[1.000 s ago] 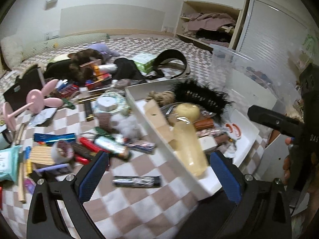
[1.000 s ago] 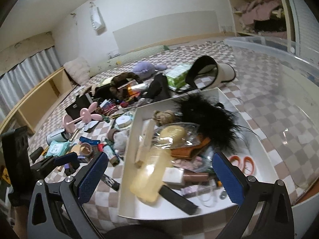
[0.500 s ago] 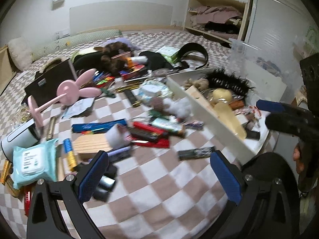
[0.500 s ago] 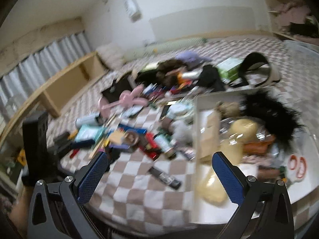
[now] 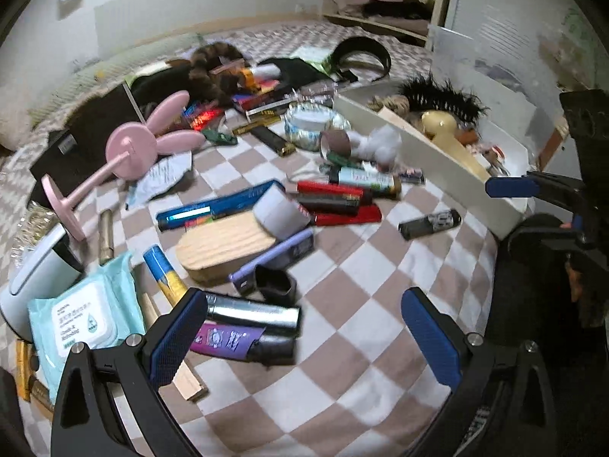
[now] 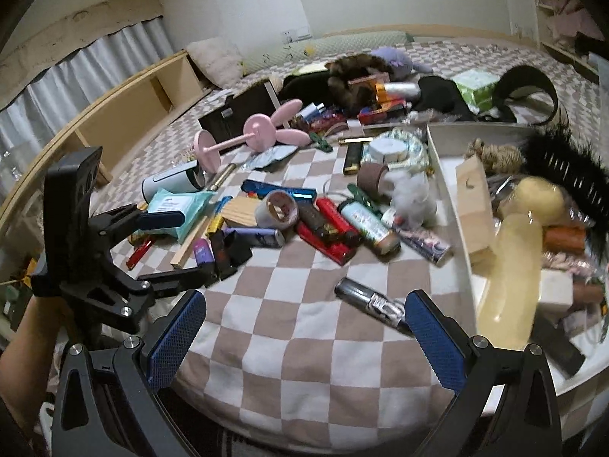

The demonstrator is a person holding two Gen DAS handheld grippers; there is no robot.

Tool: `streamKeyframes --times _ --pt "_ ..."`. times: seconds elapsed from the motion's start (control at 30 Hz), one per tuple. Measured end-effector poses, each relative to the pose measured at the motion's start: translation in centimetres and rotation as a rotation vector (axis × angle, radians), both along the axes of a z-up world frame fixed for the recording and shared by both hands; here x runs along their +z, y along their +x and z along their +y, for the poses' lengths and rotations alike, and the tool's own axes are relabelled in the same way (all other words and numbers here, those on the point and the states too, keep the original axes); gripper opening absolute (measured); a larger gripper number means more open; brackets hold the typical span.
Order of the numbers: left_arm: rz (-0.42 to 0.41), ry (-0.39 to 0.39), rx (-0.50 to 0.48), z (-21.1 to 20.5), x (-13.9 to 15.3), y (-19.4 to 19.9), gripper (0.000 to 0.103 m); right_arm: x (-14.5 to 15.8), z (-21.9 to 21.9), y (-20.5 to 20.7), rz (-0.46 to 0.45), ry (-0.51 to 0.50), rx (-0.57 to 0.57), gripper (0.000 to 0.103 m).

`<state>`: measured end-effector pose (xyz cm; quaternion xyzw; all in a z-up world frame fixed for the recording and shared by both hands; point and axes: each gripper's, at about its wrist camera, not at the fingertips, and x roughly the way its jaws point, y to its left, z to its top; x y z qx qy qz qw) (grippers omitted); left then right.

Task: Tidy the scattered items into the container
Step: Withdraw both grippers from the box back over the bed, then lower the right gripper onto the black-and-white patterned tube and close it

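Many small items lie scattered on a checked bed cover. My left gripper is open, low over a silver tube and a purple tube that lie by its left finger. In the right wrist view the left gripper hovers at the bed's left edge. My right gripper is open and holds nothing; a small black tube lies just ahead of its right finger. The white box, part filled with a yellow bottle and black feathers, stands to the right, and its near wall also shows in the left wrist view.
A pink rabbit-ear mirror, a wet-wipes pack, a wooden block, a tape roll and red packets crowd the middle. A clear plastic bin stands behind the box. Bare cover lies between the black tube and the front edge.
Both views have swung left, away from the white box and toward the scattered pile. My left gripper has come down close to the tubes near the front edge. Both stay open.
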<state>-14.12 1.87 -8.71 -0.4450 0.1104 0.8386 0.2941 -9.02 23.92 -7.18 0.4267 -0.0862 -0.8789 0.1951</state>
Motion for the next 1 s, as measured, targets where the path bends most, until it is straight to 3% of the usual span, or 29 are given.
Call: streamKeyframes --times 0.2,0.43,0.73,0.83,1.0 --pt "-0.07 0.032 -0.005 -1.8 -1.7 -1.0 0.102 -1.4 -0.2 0.1 -0.026 0.001 -0.013 0.103" --pt "-0.12 -0.022 0.035 -2.9 -3.6 -1.7 0.102 -2.6 -0.5 0.4 -0.059 -0.03 -0.008 0.103" --pt "-0.109 -0.059 -0.014 -2.3 -4.6 -2.7 0.102 -4.2 -0.9 0.7 -0.089 -0.058 -0.06 0.103" --pt "-0.095 -0.103 -0.039 -1.6 -5.1 -2.3 0.102 -4.3 -0.8 1.2 -0.081 -0.051 -0.093 0.103" --pt "-0.12 -0.083 0.013 -1.6 -5.2 -2.5 0.102 -4.9 0.2 2.1 -0.072 -0.095 -0.221 0.103"
